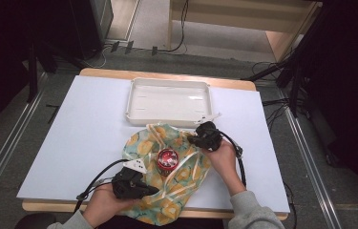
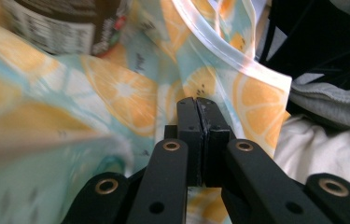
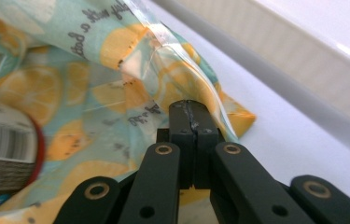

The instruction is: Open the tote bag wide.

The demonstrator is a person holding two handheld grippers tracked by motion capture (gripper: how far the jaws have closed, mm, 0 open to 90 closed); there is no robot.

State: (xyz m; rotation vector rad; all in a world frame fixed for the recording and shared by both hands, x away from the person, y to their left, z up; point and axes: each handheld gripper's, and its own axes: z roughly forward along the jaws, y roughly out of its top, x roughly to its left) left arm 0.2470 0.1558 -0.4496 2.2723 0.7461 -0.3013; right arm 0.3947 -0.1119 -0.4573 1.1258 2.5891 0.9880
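Jar (image 2: 65,25) on the lemon-print bag (image 2: 116,88): top cropped, label unreadable. Bag left of jar blurred; cloth under jar hidden.

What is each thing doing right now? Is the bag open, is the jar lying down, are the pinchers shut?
Lemon-print bag: lying crumpled on the table, mouth spread open.
Red-lidded jar: standing upright on the bag, lid on.
White tray: empty, lying flat behind the bag.
Left gripper: jaws shut, at the bag's near edge.
Right gripper: jaws shut, at the bag's far edge by the tray.
Table: covered with a white sheet.
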